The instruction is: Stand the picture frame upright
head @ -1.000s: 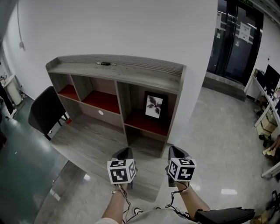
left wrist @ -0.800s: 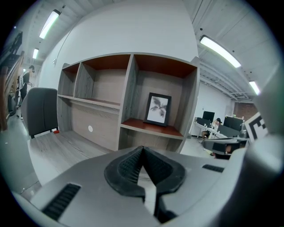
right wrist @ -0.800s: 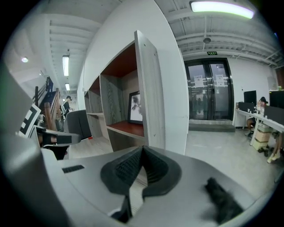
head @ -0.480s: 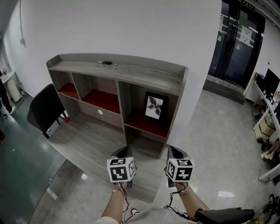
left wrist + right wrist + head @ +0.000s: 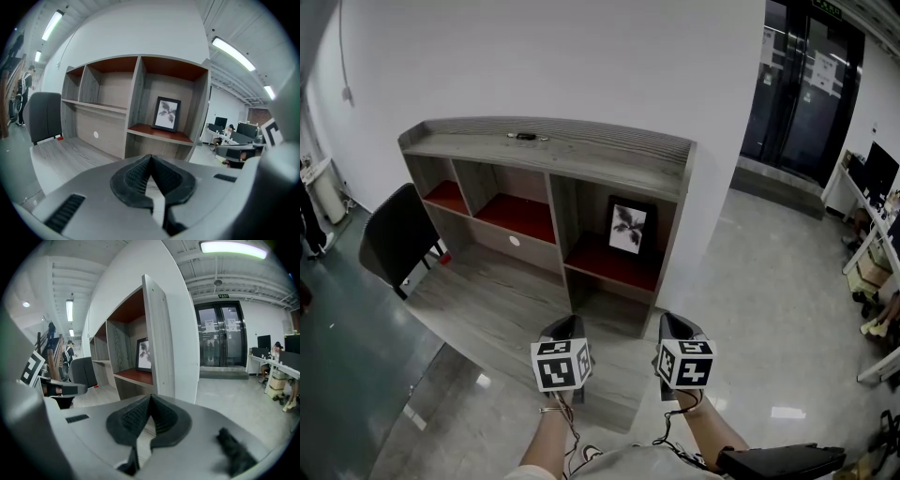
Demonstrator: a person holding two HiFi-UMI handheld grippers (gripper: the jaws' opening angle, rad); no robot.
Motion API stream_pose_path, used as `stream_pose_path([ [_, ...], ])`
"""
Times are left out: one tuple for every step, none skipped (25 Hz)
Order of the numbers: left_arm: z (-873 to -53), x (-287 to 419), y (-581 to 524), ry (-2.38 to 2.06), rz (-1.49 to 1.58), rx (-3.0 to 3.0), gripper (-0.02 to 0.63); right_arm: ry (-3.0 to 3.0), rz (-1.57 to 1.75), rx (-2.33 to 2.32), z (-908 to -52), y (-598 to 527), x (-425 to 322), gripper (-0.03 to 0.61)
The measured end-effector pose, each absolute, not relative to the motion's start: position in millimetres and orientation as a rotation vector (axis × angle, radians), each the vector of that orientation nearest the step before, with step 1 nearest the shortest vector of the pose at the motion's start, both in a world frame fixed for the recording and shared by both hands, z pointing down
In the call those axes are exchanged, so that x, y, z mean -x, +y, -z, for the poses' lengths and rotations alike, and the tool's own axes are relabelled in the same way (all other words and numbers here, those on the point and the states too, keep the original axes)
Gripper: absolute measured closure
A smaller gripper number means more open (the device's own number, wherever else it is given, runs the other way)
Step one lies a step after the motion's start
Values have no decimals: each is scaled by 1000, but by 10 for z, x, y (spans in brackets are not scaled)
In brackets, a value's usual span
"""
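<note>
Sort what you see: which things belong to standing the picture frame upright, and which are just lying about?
Job: picture frame; red shelf under it; left tongs and right tongs, both shut, empty.
Just about: black chair; small dark object atop the shelf unit; glass doors.

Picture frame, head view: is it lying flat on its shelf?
No, the picture frame stands upright on the red shelf at the right, its picture facing outward.

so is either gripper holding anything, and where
Nothing held: left gripper and right gripper are both shut and empty; picture frame stands untouched.
</note>
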State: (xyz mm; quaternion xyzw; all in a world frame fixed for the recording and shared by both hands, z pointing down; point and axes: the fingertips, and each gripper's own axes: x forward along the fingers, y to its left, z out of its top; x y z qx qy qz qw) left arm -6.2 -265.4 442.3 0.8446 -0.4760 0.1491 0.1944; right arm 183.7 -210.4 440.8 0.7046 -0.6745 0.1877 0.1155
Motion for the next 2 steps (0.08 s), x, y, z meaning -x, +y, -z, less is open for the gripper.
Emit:
stream_pose_path([
  [-4428, 60, -2647, -1335, -419, -2367, 601, -1975, -551, -2063, -4414, -2097, -1839, 548],
  [-4433, 59, -2639, -1336, -421, -2366, 601, -1974, -552, -2062, -4420, -2090, -1842, 548],
])
